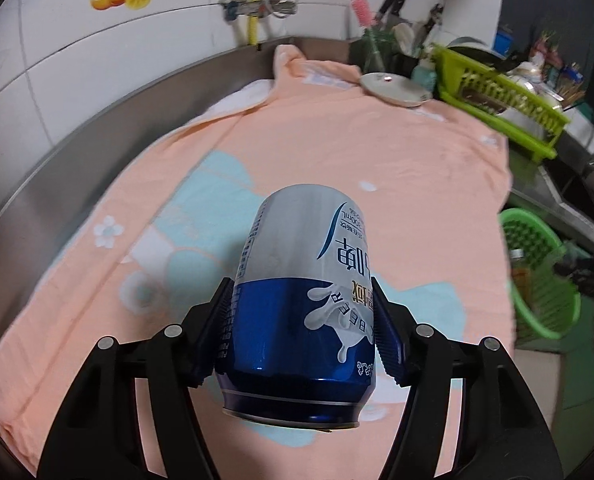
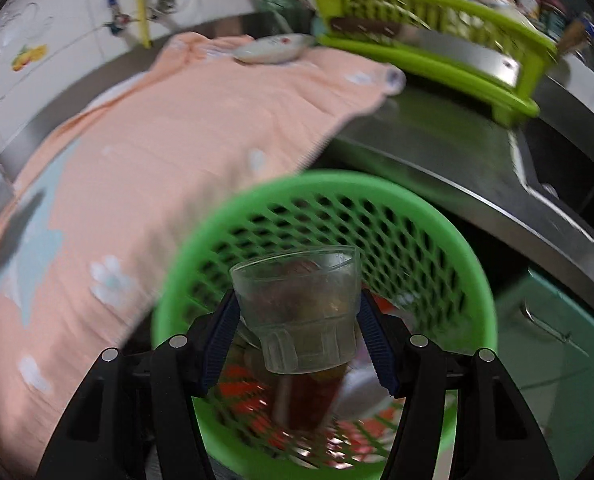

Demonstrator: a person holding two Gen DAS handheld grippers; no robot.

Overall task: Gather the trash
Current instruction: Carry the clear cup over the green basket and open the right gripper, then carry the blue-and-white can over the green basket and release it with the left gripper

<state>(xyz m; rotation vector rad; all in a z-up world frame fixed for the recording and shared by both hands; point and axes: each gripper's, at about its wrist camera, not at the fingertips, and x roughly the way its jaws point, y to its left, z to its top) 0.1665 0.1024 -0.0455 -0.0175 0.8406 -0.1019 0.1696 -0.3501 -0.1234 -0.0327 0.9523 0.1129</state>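
My left gripper (image 1: 303, 324) is shut on a blue and silver drink can (image 1: 303, 280), held above the peach towel (image 1: 337, 148) that covers the counter. My right gripper (image 2: 297, 328) is shut on a clear plastic cup (image 2: 297, 312), held over the open mouth of the green mesh basket (image 2: 397, 216). The basket holds a bottle of brown liquid (image 2: 309, 396) and other litter. The basket also shows at the right edge of the left wrist view (image 1: 537, 264), below the counter edge.
A white plate (image 1: 393, 88) lies at the towel's far end. A lime green dish rack (image 1: 501, 100) stands beyond it on the steel counter (image 2: 457, 160). A tiled wall with pipes (image 1: 253, 4) runs behind. A teal cabinet (image 2: 557, 340) is under the counter.
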